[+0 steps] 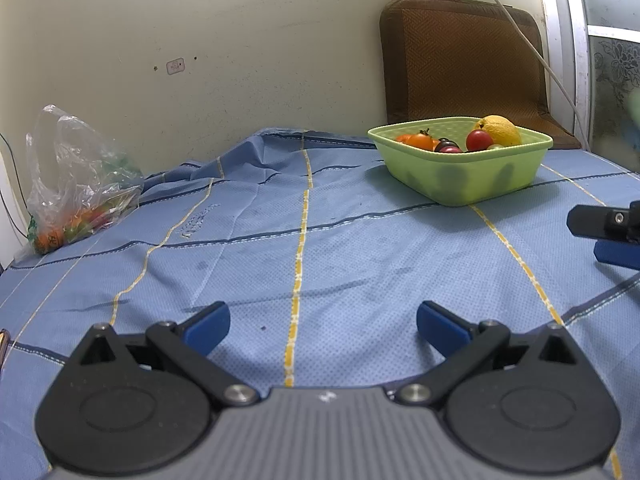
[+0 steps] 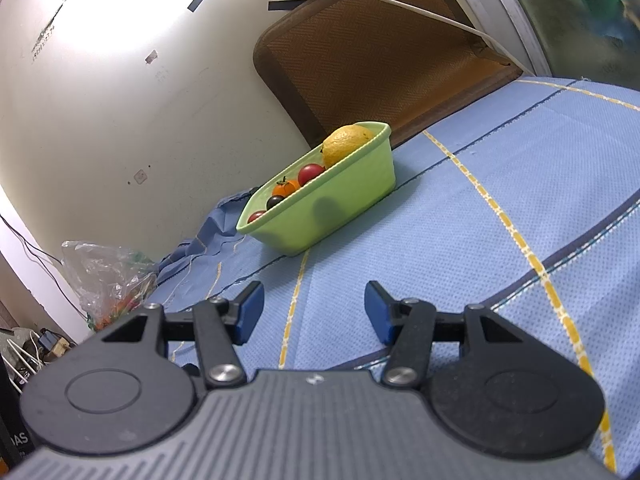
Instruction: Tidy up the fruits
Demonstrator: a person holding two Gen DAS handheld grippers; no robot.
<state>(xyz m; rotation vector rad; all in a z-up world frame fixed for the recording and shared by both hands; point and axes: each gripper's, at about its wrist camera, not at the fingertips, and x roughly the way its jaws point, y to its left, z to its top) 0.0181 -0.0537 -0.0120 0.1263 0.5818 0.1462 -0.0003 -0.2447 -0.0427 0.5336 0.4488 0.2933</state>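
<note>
Both the left gripper (image 1: 323, 326) and right gripper (image 2: 315, 312) gape empty; wall sticker (image 1: 175, 66) print possibly illegible

Left gripper (image 1: 323, 326) and right gripper (image 2: 314, 312), jaws apart, empty, tilted slightly downward.

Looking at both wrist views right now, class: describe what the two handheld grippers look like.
Both match: the left gripper and right gripper have ribbed grey bodies, black linkage arms with round black housings and silver pivot screws, and blue finger pads. No cables or sleeves show.
</note>
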